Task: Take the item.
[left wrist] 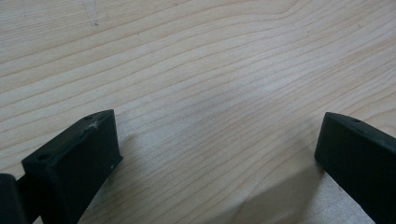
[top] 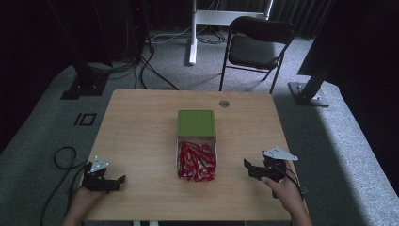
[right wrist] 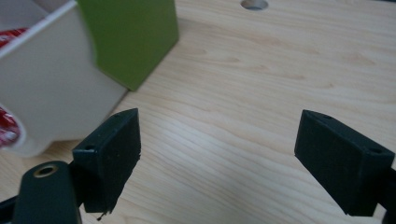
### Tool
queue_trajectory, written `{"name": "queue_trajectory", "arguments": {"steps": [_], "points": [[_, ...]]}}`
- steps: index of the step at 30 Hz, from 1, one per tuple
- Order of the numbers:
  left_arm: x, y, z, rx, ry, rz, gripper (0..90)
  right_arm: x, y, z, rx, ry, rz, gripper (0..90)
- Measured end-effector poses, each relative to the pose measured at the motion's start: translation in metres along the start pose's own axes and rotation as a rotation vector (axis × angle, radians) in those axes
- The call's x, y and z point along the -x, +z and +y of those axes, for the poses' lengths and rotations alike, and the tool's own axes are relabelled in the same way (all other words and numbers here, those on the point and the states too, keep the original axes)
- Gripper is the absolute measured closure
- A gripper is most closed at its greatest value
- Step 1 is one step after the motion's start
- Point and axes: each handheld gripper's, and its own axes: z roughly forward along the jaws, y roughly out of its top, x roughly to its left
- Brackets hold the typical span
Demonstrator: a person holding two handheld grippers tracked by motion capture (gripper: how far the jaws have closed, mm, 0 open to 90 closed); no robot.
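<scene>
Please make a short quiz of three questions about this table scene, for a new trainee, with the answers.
1. True or false: the green lid covers the whole box.
2. What fills the open part of the box? A) red packets B) blue pens C) coins
3. Fill in: both the left claw and the right claw are ____.

Key:
1. False; it covers the far part.
2. A, red packets.
3. Open, holding nothing above the table.

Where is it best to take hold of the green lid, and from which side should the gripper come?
Probably by its two long side edges, coming from above. The green lid lies flat over the far part of the white box, slid back, its sides free; the right gripper is open and nearest.
</scene>
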Motion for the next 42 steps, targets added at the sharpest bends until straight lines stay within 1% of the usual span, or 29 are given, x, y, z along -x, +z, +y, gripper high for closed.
{"name": "queue_trajectory", "arguments": {"steps": [3, 5, 6, 15, 22, 25, 27, 29, 31, 33, 34, 36, 38, 39, 42], "points": [[0.0, 0.0, 0.0, 0.0, 0.0, 0.0, 0.7, -0.005, -0.001, 0.006, 0.012, 0.002, 0.024, 14.5], [0.0, 0.0, 0.0, -0.001, 0.0, 0.0, 0.7, -0.011, -0.002, 0.013, 0.027, -0.01, 0.042, 14.5], [0.0, 0.0, 0.0, -0.001, 0.0, 0.0, 0.7, -0.011, -0.002, 0.013, 0.027, -0.01, 0.042, 14.5], [0.0, 0.0, 0.0, -0.002, 0.0, 0.0, 0.7, -0.027, 0.0, 0.031, 0.051, -0.045, 0.077, 14.6], [0.0, 0.0, 0.0, -0.002, 0.0, 0.0, 0.7, -0.04, 0.003, 0.043, 0.065, -0.063, 0.115, 14.7], [0.0, 0.0, 0.0, -0.002, 0.0, 0.0, 0.7, -0.045, 0.005, 0.049, 0.071, -0.071, 0.136, 14.7], [0.0, 0.0, 0.0, -0.002, 0.0, 0.0, 0.7, -0.049, 0.007, 0.053, 0.073, -0.082, 0.141, 14.8], [0.0, 0.0, 0.0, -0.002, 0.0, 0.0, 0.7, -0.053, 0.009, 0.057, 0.077, -0.086, 0.158, 14.8], [0.0, 0.0, 0.0, -0.002, 0.0, 0.0, 0.7, -0.057, 0.011, 0.06, 0.08, -0.101, 0.167, 15.0], [0.0, 0.0, 0.0, -0.002, 0.0, 0.0, 0.7, -0.061, 0.013, 0.064, 0.081, -0.101, 0.186, 15.0], [0.0, 0.0, 0.0, -0.002, 0.0, 0.0, 0.7, -0.063, 0.015, 0.065, 0.08, -0.111, 0.187, 15.1], [0.0, 0.0, 0.0, -0.001, 0.0, 0.0, 0.7, -0.067, 0.018, 0.068, 0.082, -0.111, 0.207, 16.0], [0.0, 0.0, 0.0, -0.002, 0.0, 0.0, 0.7, -0.068, 0.019, 0.069, 0.081, -0.115, 0.209, 16.0], [0.0, 0.0, 0.0, -0.002, 0.0, 0.0, 0.7, -0.072, 0.023, 0.071, 0.08, -0.114, 0.227, 16.0], [0.0, 0.0, 0.0, 0.0, -0.002, 0.0, 0.7, -0.078, 0.027, 0.072, 0.078, -0.126, 0.24, 17.2]]}}
